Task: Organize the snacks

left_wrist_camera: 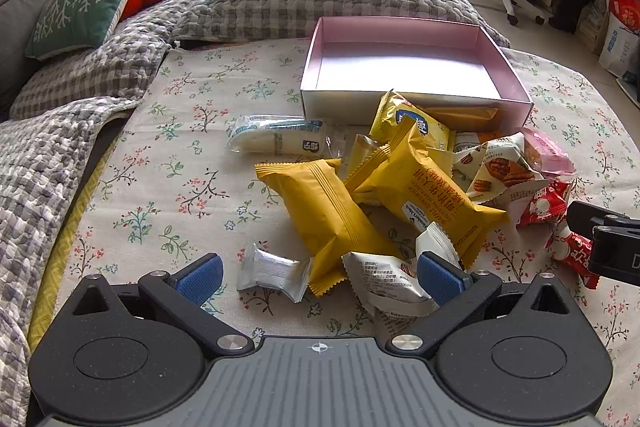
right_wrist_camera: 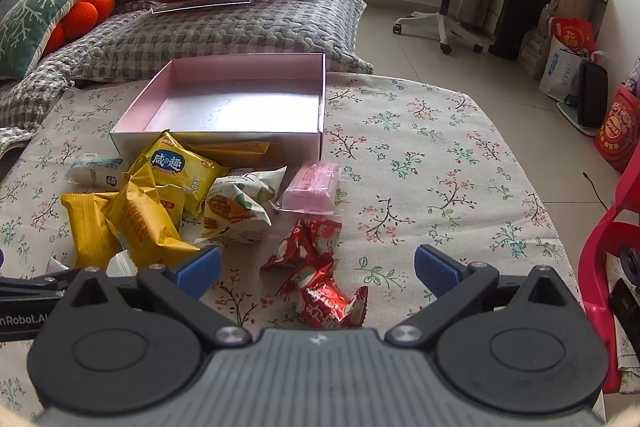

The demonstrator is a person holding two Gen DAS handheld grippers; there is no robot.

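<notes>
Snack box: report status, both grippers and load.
Left gripper and right gripper open, holding nothing. Pink box empty. Snack pile against its front wall, nothing blocking.

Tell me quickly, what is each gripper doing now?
Left gripper: open, holding nothing.
Right gripper: open, holding nothing.

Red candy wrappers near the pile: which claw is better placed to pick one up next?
Right. The red candy wrappers lie directly between the open right claw; the left claw faces the yellow packets.

Both wrist views look low and forward, sharing the snack pile (left_wrist_camera: 400,187) and pink box (right_wrist_camera: 224,107)
</notes>
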